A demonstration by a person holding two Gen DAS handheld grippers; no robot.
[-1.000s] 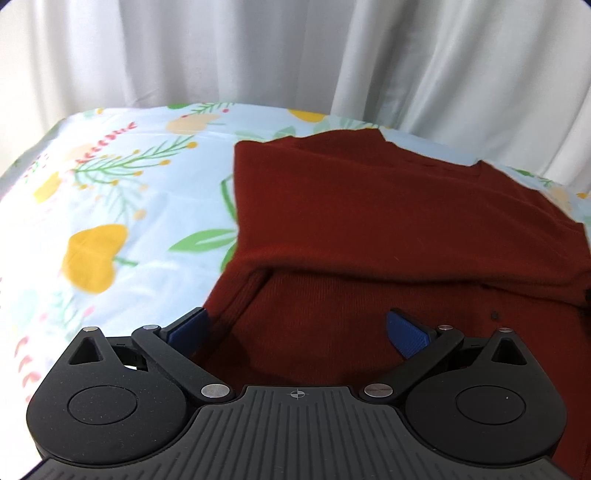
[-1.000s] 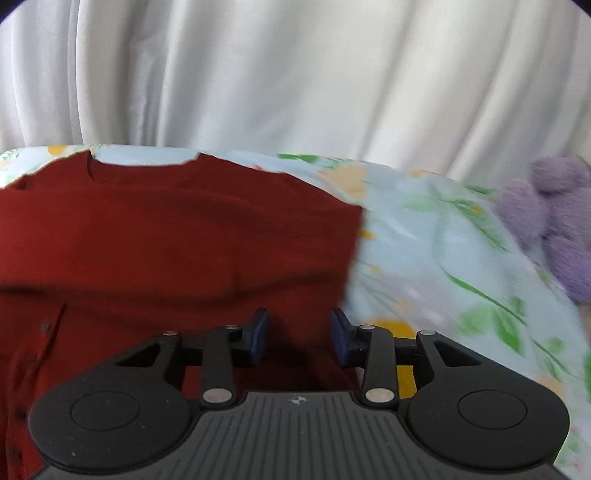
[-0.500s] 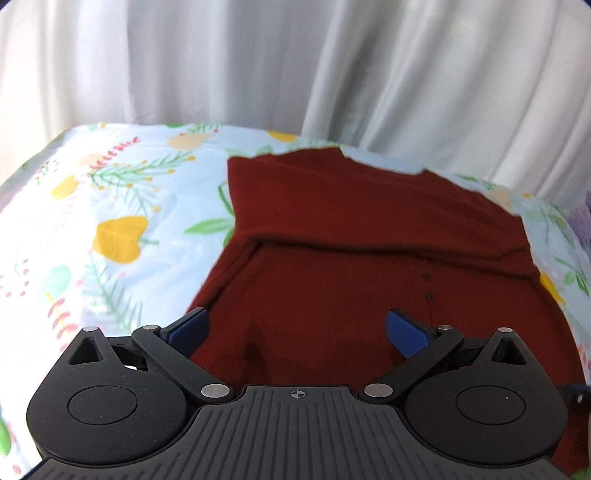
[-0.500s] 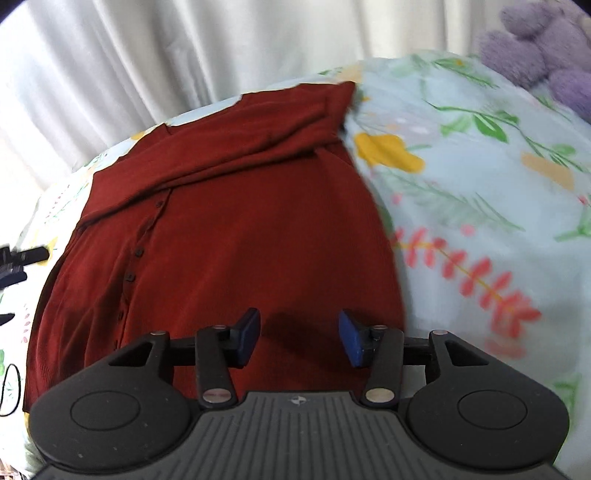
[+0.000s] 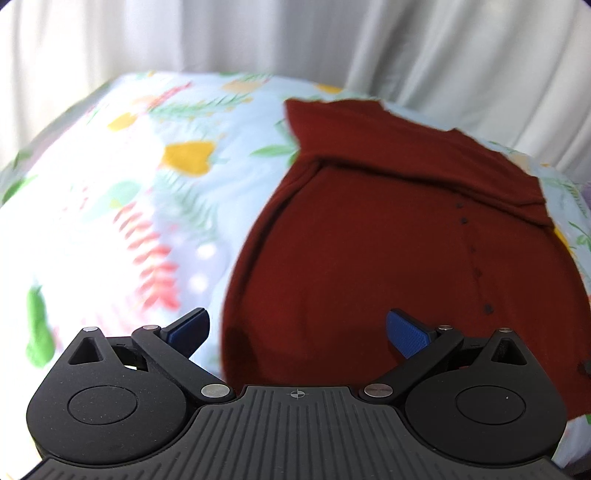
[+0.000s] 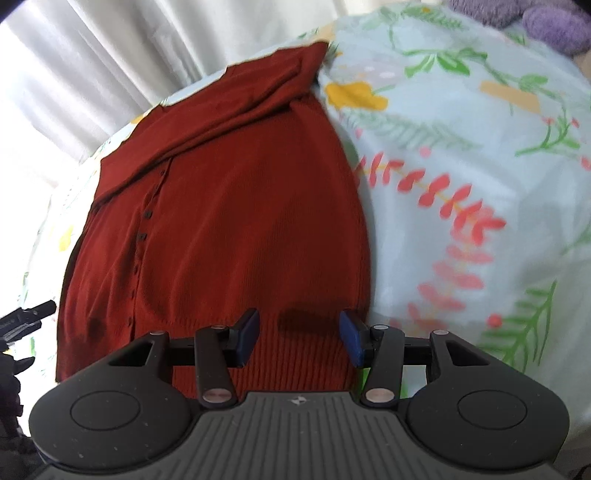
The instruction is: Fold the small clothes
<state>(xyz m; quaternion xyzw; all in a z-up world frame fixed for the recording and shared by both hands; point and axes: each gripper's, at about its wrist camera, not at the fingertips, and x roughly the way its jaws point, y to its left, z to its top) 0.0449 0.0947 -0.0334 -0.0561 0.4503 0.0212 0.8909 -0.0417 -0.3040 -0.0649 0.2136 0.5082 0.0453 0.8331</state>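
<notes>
A: Left tool (image 5: pixel 297 328): blue pads are standing wide apart, nothing between them. It is hovering over the near left corner of the red cardigan (image 5: pixel 388 240). The left pad (image 5: pixel 188 328) is sitting over the floral sheet (image 5: pixel 122 206), the right pad over red knit.

B: Right tool (image 6: pixel 299 338): jaws are parted, less widely than the left's, gripping nothing. Both pads are hanging just above the ribbed hem (image 6: pixel 295 365) at the cardigan's near right corner. A dark shadow is lying on the knit between the pads.

A: Garment position: the cardigan is lying flat on the floral sheet, stretching away ahead of both tools. Sleeves are lying folded across the far part, forming a band (image 6: pixel 236 99) over the chest.

B: The row of buttons (image 6: pixel 142 236) is running lengthwise, ahead and to the left of the right tool. In the left view the same row is showing ahead and to the right.

A: Left view is blurring on the sheet side; print detail there is unclear.

B: White curtain (image 6: pixel 122 48) is hanging beyond the cardigan's far end. Purple plush toy (image 6: pixel 554 22) is sitting far ahead and to the right of the right tool. Part of the left tool is showing at the right view's left edge.
</notes>
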